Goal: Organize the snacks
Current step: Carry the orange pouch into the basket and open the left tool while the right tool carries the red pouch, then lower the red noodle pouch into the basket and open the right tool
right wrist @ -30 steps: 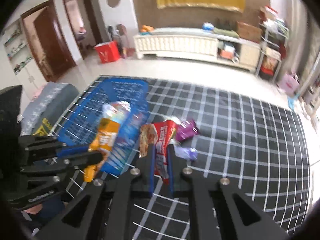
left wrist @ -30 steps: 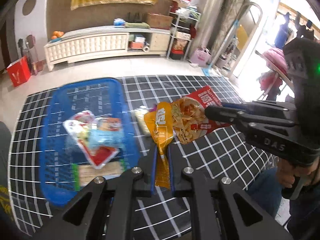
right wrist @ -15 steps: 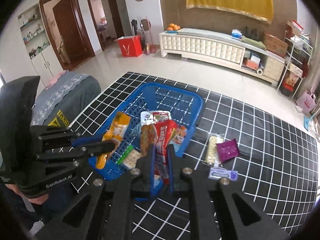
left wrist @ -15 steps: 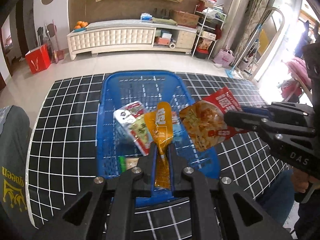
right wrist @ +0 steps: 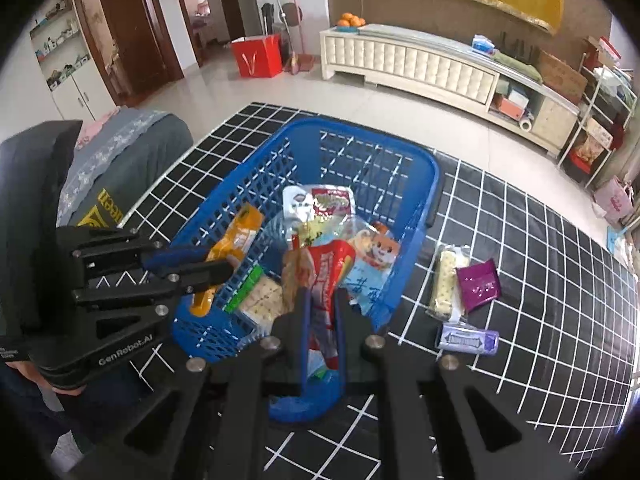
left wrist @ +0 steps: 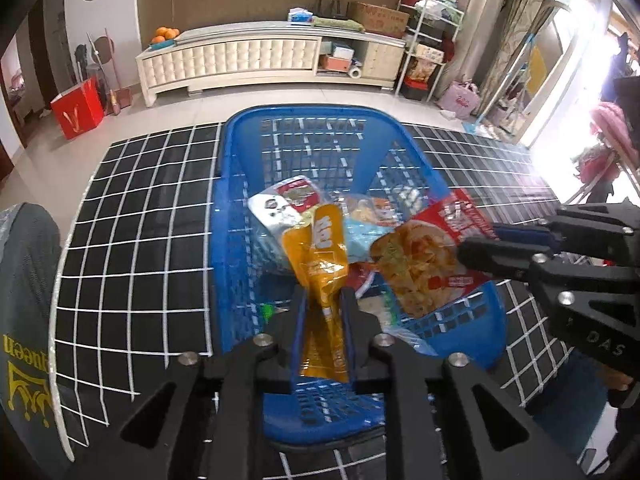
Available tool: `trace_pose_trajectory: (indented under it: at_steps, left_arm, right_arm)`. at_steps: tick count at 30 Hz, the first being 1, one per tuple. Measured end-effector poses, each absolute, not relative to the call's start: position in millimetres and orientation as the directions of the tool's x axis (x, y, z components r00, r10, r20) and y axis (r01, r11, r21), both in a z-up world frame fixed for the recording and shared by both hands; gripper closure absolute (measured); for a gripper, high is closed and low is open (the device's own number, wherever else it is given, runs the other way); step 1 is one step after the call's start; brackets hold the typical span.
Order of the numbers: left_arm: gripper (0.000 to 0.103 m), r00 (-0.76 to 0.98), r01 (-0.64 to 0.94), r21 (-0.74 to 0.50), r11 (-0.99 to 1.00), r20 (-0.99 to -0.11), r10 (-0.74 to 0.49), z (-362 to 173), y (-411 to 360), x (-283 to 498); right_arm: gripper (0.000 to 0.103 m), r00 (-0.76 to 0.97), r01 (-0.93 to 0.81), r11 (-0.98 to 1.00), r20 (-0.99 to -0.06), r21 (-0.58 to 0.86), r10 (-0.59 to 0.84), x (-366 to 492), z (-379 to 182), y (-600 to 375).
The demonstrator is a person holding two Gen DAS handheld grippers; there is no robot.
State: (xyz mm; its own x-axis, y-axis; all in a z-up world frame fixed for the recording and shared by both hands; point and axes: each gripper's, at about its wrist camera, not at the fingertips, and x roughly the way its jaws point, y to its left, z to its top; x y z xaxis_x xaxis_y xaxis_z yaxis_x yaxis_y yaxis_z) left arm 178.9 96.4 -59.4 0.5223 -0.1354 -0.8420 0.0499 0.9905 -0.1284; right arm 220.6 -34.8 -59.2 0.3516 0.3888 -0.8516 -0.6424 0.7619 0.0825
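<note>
An orange snack pouch (left wrist: 322,264) hangs over the blue basket (left wrist: 240,184) between the left gripper's (left wrist: 323,300) opening jaws. Beside it, the right gripper (right wrist: 320,300) has its jaws clenched on a red snack packet (right wrist: 328,276). Three more snacks (right wrist: 460,292) lie on the checked surface (left wrist: 140,220).

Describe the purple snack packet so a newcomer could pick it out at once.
Start at the blue basket on the black grid-patterned tablecloth. Three small items lie on the cloth to its right, outside it. The purple snack packet is the squarish, shiny one farthest from the basket, beside a pale cracker pack and above a lilac gum pack; it alone is deep purple.
</note>
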Motion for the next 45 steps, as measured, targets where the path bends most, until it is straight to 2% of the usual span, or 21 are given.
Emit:
trace_pose_trajectory:
  at_steps: [2,3,6,7,8,13,19,25,27,30,31,32,36,45]
  left_arm:
    - [0.074,0.528,0.039,-0.108,0.993,-0.841,-0.112,-61.1,98.8,178.6]
    - [0.064,0.533,0.038,-0.106,0.994,-0.839,-0.11,-60.8,99.9,178.4]
    - [0.056,0.535,0.048,-0.102,0.994,-0.837,-0.112,-59.4,102.7,179.1]
    - [0.049,0.539,0.049,-0.095,0.994,-0.836,-0.106,-58.4,102.8,177.7]
    - [0.049,0.543,0.053,-0.09,0.995,-0.833,-0.104,-57.1,102.1,175.8]
    - [0.034,0.564,0.068,-0.064,0.996,-0.821,-0.091,-47.8,98.9,168.6]
    - [0.029,0.587,0.071,-0.034,0.997,-0.807,-0.069,-35.9,103.8,159.7]
    - [0.028,0.586,0.056,-0.055,0.997,-0.807,-0.078,-36.4,114.0,155.9]
    - [0.028,0.582,0.051,-0.054,0.997,-0.81,-0.074,-38.3,115.2,155.5]
    - [0.028,0.579,0.045,-0.054,0.998,-0.812,-0.07,-40.4,116.4,153.6]
    - [0.028,0.579,0.044,-0.054,0.998,-0.812,-0.07,-40.3,116.0,152.7]
    - [0.028,0.579,0.045,-0.054,0.998,-0.812,-0.07,-40.2,114.4,151.6]
    - [0.025,0.582,0.053,-0.049,0.997,-0.81,-0.071,-37.6,108.3,151.3]
    - [0.025,0.589,0.059,-0.053,0.997,-0.805,-0.078,-27.5,91.8,163.3]
  right_arm:
    - [0.088,0.35,-0.641,0.763,-0.853,0.083,0.387,221.6,-60.0,-34.3]
    - [0.088,0.352,-0.64,0.764,-0.853,0.082,0.386,221.6,-60.3,-34.0]
    - [0.088,0.353,-0.642,0.763,-0.854,0.076,0.382,219.9,-59.7,-32.5]
    - [0.088,0.353,-0.643,0.762,-0.855,0.073,0.38,219.4,-59.5,-31.9]
    - [0.088,0.352,-0.644,0.761,-0.856,0.072,0.379,218.8,-59.0,-31.2]
    - [0.088,0.36,-0.645,0.761,-0.854,0.063,0.376,214.6,-56.0,-29.1]
    - [0.088,0.365,-0.642,0.766,-0.86,0.045,0.357,212.8,-54.0,-25.5]
    - [0.087,0.361,-0.639,0.769,-0.875,0.018,0.321,210.6,-62.3,-17.3]
    - [0.075,0.362,-0.647,0.763,-0.88,0.001,0.308,209.3,-64.5,-14.9]
    - [0.047,0.403,-0.635,0.772,-0.869,-0.038,0.289,206.8,-60.6,-16.1]
    - [0.031,0.418,-0.631,0.774,-0.861,-0.044,0.291,206.4,-58.3,-17.3]
    - [0.022,0.436,-0.626,0.778,-0.851,-0.053,0.292,205.1,-54.8,-19.5]
    - [0.019,0.458,-0.618,0.784,-0.835,-0.054,0.303,204.5,-46.1,-28.9]
    - [0.014,0.468,-0.571,0.821,-0.83,-0.02,0.305,218.0,-40.5,-57.8]
